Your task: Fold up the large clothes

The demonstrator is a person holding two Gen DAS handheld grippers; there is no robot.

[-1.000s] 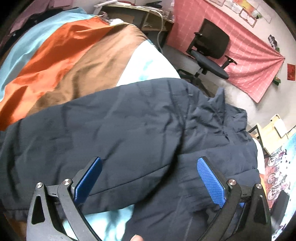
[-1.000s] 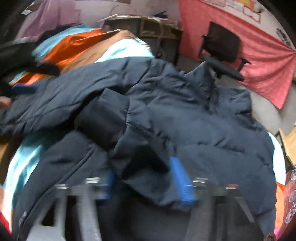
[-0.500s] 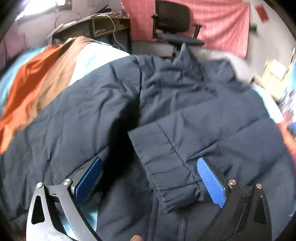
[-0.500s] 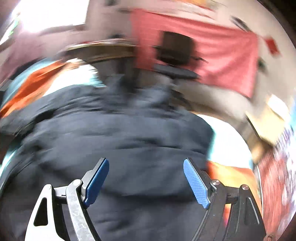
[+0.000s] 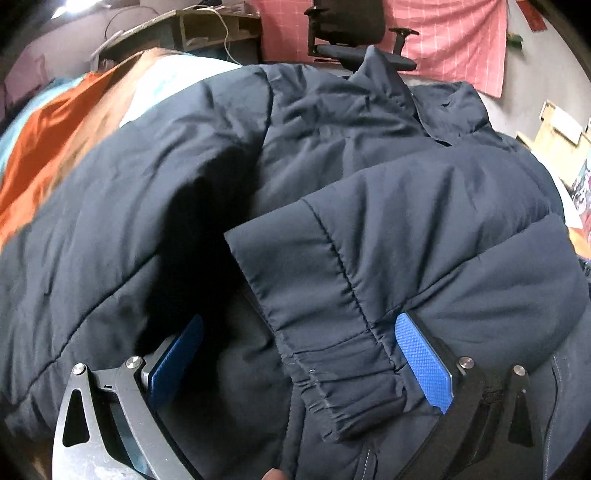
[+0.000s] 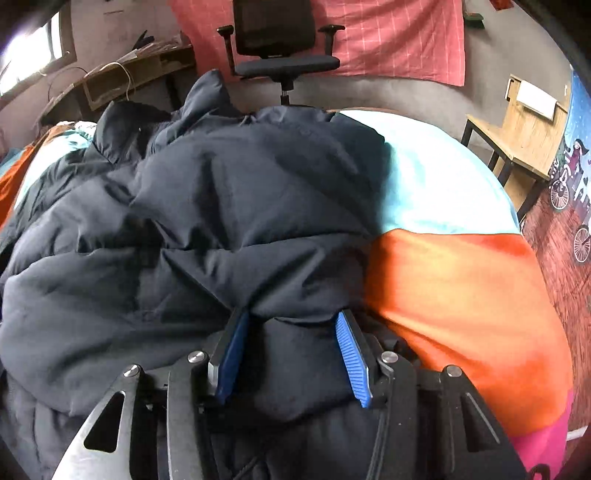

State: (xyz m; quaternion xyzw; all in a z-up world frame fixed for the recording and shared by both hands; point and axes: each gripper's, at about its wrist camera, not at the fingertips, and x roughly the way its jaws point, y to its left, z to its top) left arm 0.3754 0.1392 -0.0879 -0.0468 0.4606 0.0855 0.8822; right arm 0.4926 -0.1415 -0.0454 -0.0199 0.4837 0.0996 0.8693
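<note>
A dark navy puffer jacket [image 5: 332, 166] lies spread over the bed. One sleeve is folded across its front, with the gathered cuff [image 5: 332, 350] pointing toward me. My left gripper [image 5: 299, 354] hangs open just above that cuff, a blue pad on either side of it. In the right wrist view the jacket [image 6: 221, 221] fills the left half of the picture. At its right edge my right gripper [image 6: 291, 354] is closing its jaws. A puffy fold of the jacket bulges between the blue pads [image 6: 351, 358], which press into it.
The bed's cover [image 6: 443, 277] has orange, pale blue, brown and pink stripes and lies bare to the jacket's right. Beyond the bed stand a black office chair [image 6: 280, 48], a cluttered desk [image 5: 207, 29] and a wooden side table [image 6: 517, 136]. Pink cloth hangs on the wall.
Both grippers swung across the jacket and came lower. The left one now frames the folded sleeve's cuff. The right one's jaws went from wide apart to pinching a fold at the jacket's right edge.
</note>
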